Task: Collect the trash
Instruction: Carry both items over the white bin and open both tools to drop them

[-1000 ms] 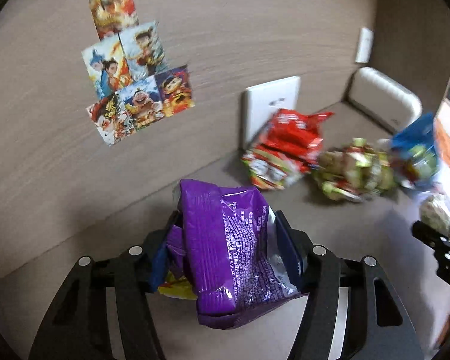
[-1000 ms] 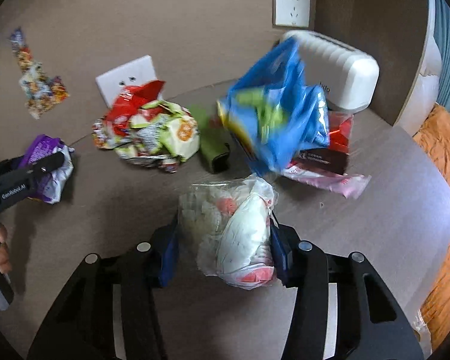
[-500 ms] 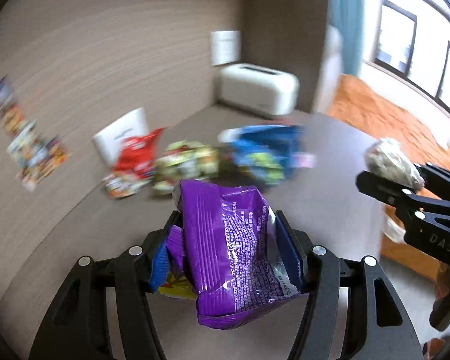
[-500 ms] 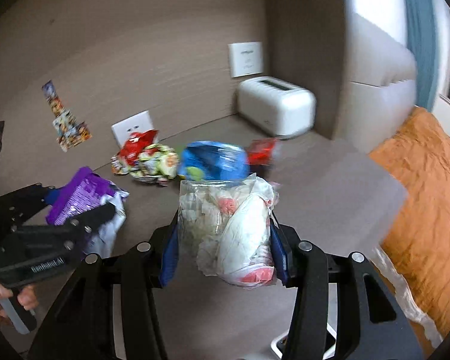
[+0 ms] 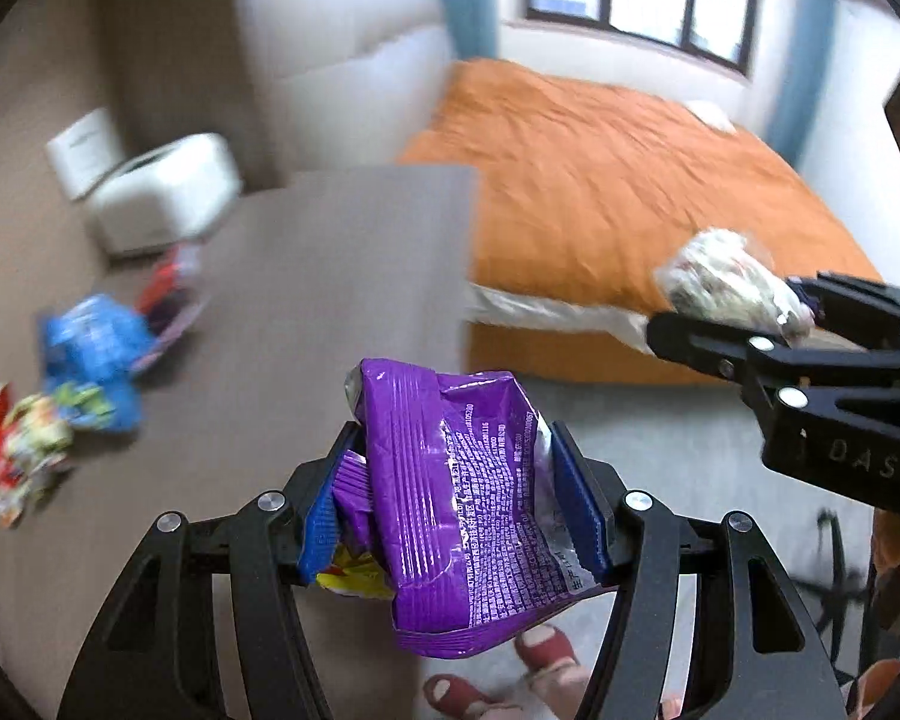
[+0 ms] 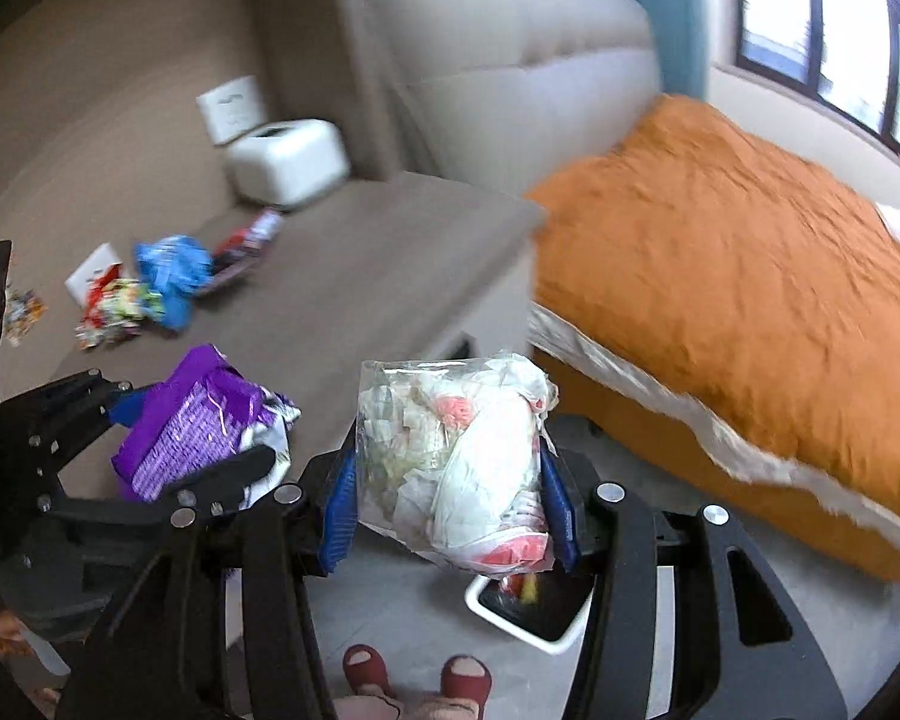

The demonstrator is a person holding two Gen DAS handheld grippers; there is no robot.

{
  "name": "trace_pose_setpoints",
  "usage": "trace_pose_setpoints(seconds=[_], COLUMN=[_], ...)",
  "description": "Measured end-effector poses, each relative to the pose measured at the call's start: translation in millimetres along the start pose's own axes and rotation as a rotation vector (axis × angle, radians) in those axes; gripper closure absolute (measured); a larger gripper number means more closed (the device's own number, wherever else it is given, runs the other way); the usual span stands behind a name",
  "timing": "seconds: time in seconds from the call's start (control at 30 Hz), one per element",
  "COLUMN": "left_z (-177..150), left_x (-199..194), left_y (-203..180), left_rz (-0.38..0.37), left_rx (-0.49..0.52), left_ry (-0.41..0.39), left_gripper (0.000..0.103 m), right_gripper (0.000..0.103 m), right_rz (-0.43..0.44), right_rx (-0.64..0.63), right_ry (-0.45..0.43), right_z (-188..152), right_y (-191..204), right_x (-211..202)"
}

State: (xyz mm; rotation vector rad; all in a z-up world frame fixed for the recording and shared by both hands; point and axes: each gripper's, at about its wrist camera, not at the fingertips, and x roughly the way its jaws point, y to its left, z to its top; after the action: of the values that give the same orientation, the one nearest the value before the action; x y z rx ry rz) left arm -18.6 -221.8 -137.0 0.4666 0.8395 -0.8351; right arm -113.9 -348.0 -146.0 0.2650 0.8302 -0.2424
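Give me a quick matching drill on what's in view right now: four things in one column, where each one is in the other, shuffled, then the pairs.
Things:
1. purple snack bag
2. clear bag of crumpled paper
3. blue wrapper
4. bin

Places:
A. on the floor, below the right gripper
B. clamped in the left gripper
C. lying on the table
D. clamped in the right gripper

Pairs: 1-B, 2-D, 3-C, 4-A

We've got both grippers clamped tight: our left gripper [image 5: 456,492] pinches a purple wrapper [image 5: 450,498], our right gripper [image 6: 450,498] squeezes a clear bag of scraps [image 6: 456,456], side by side, left one slightly farther out.
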Motion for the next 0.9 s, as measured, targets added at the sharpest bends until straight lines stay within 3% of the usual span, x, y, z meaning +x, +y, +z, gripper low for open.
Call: trace_pose_setpoints(seconds=[0.2, 0.43, 0.9], left_z=[-4, -25, -93], left_x=[55, 128, 297], left_y=[-66, -109, -131], left_rz=[-0.082, -0.138, -0.186], left_rx=[0.122, 0.192, 0.167], left_ry=[0.094, 0.203, 0.411], left_gripper=[0.042, 0.042, 0.04], right_gripper=[0.051, 0.051, 0.051], right_rz=[-0.052, -0.081, -0.086], right_rx=[0.082, 0.134, 0.209], right_ry=[0.066, 0.15, 0.346], right_z=[-35, -77, -178], right_y=[-49, -94, -157], right_x=[18, 63, 204])
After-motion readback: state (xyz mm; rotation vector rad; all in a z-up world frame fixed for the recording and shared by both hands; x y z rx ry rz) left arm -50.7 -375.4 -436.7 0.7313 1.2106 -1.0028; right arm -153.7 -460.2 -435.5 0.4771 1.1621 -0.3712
